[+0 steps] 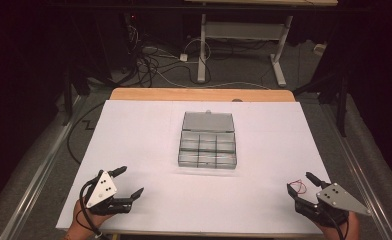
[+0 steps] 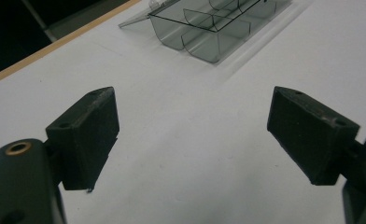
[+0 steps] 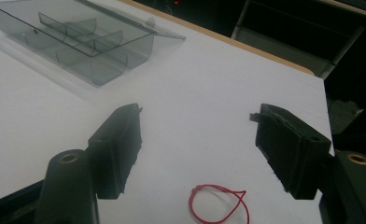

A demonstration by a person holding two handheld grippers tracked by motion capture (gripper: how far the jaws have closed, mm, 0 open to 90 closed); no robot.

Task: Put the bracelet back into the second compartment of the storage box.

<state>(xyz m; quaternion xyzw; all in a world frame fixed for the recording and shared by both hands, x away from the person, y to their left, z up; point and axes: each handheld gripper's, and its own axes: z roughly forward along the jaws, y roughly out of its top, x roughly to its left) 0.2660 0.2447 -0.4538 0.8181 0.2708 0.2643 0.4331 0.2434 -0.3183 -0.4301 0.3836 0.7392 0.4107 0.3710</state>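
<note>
A clear grey compartment box point(image 1: 207, 145) lies open in the middle of the white table top, its lid folded back on the far side. The box point(image 2: 209, 25) lies ahead of the left jaws, and the same box point(image 3: 78, 39) is at the upper left of the right gripper view. My left gripper point(image 1: 129, 182) rests at the near left, open, with nothing between its jaws. My right gripper point(image 1: 300, 183) rests at the near right, open. A small red string loop point(image 1: 298, 186) lies on the table between its jaws, untouched. In the right gripper view the loop point(image 3: 218, 201) lies low between the jaws.
The white sheet point(image 1: 149, 130) covers a wooden table whose far edge point(image 1: 201, 94) shows beyond it. Behind stand desk legs point(image 1: 202, 50) and tangled cables point(image 1: 149, 62) on the floor. A forearm enters at each bottom corner.
</note>
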